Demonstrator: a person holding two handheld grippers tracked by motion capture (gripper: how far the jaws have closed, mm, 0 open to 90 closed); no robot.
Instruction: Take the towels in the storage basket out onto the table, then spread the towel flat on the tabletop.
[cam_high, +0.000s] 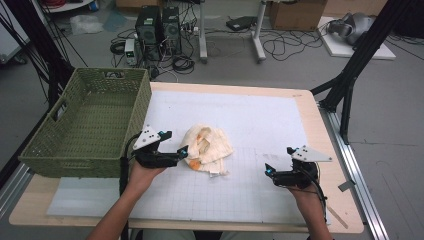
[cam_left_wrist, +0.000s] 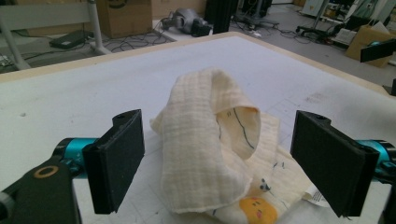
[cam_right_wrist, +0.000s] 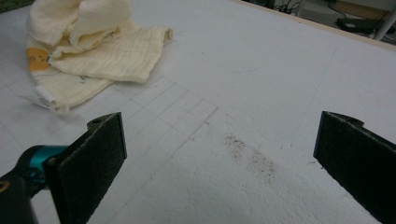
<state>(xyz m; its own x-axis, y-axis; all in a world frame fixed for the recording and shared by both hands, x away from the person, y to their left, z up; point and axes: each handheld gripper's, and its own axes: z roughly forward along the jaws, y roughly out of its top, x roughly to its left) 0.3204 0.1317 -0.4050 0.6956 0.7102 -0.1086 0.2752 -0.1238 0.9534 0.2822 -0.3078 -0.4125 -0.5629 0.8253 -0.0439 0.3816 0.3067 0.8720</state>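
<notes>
A crumpled cream cloth (cam_high: 207, 148) with orange and dark printed marks lies on the white mat near the table's middle. My left gripper (cam_high: 176, 144) is open right beside the cloth's left edge. In the left gripper view the cloth (cam_left_wrist: 210, 149) bulges up between the two wide-apart jaws, with nothing pinched. My right gripper (cam_high: 279, 161) is open over bare mat to the right of the cloth, well apart from it. The right gripper view has the cloth (cam_right_wrist: 88, 51) at the upper left, beyond the jaws.
A green woven basket (cam_high: 45, 149) stands empty on the table's left side, just behind my left hand. The white gridded mat (cam_high: 260, 125) covers most of the wooden table. A small dirty smudge (cam_right_wrist: 252, 156) marks the mat. Computers, cables and boxes lie on the floor beyond.
</notes>
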